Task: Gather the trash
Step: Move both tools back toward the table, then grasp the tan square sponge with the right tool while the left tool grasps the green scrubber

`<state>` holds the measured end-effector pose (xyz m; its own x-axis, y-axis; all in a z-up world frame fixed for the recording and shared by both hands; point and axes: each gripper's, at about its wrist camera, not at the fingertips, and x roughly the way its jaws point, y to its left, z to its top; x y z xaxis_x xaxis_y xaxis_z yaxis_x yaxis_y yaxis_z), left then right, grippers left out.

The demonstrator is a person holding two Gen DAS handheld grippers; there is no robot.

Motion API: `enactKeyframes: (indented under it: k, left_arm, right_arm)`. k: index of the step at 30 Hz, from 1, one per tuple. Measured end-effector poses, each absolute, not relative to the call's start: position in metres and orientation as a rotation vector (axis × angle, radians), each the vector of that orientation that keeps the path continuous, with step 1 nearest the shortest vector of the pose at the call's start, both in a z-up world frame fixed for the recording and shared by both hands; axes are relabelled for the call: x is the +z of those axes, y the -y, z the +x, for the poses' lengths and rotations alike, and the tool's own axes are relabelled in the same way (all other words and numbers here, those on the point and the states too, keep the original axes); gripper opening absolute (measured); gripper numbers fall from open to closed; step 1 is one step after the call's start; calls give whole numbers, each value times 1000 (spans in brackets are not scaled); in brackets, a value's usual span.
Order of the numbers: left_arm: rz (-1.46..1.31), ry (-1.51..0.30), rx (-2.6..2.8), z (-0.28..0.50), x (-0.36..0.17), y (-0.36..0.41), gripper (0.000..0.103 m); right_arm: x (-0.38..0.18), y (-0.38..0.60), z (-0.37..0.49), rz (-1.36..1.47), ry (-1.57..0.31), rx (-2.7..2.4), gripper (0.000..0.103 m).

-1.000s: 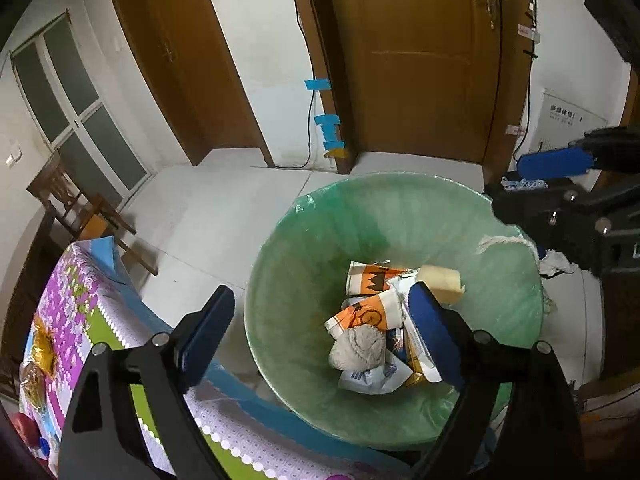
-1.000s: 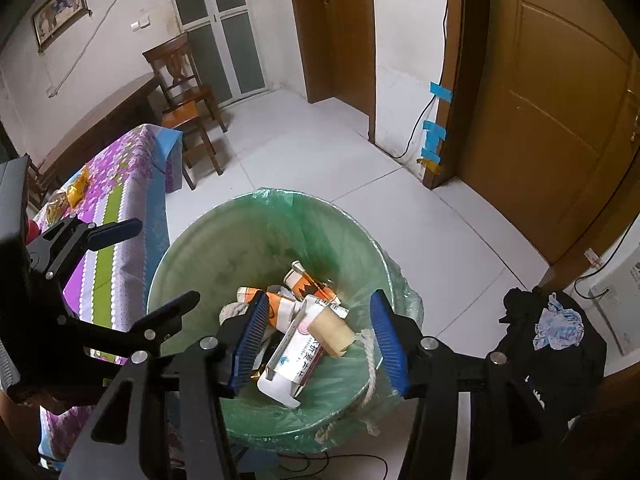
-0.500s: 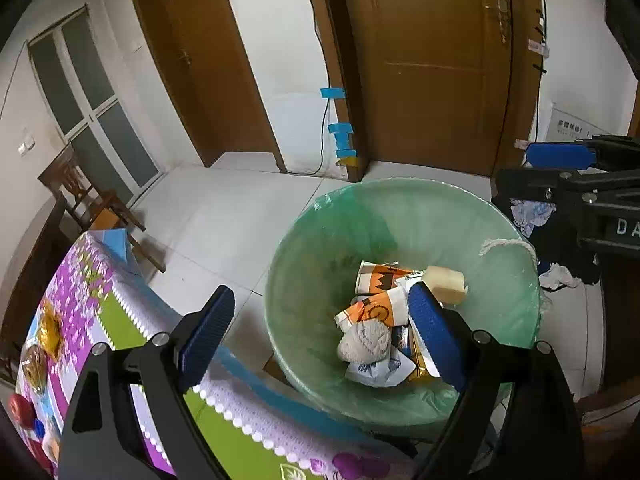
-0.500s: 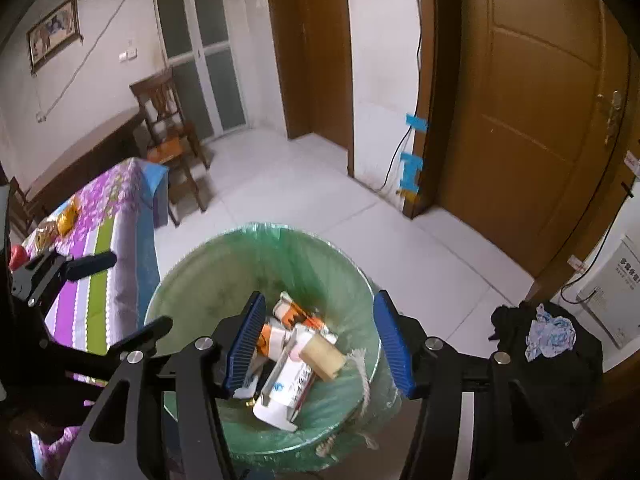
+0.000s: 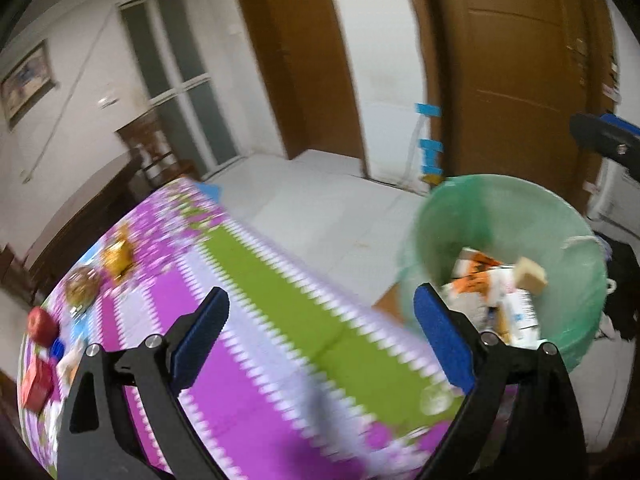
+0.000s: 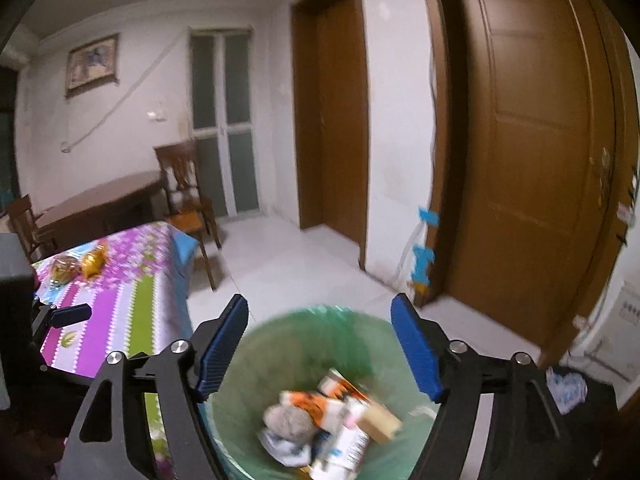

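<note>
Both grippers have swung up and away from the green-lined trash bin since 1.0 s earlier, when each pointed straight down into it; the bin now sits low and right in the left wrist view and at the bottom edge of the right wrist view. Left gripper hangs over the purple-and-green tablecloth, just beside the bin, its 2 blue-padded fingers spread wide with nothing between them. Right gripper is held above the bin's near rim, its 2 fingers likewise parted and empty. Inside the bin lies the collected trash: orange-and-white paper cups, a grey crumpled wad, a tan block and a white printed carton whose lettering is too blurred to read. On the tablecloth, on the side away from the bin, sit 1 red apple, 1 red box, a gold-wrapped item and a round snack pack. Beyond the bin stand 2 brown doors, with blue tape strips on the wall between them. A white sign beside the right-hand door carries writing too small to make out.
</note>
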<state>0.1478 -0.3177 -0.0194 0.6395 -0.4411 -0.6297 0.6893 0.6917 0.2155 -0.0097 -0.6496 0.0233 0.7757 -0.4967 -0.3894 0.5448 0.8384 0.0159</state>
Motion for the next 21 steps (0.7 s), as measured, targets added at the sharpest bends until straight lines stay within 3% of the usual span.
enactKeyframes:
  k: [12,21]
  left_arm:
    - [322,-589,-469,191,-4,184,91]
    - [338,-639,-434,225,-9,79,91]
  right_arm:
    - [41,528,37,-59,-262,-411,93]
    - [37,457,98,-34,-384,-210,94]
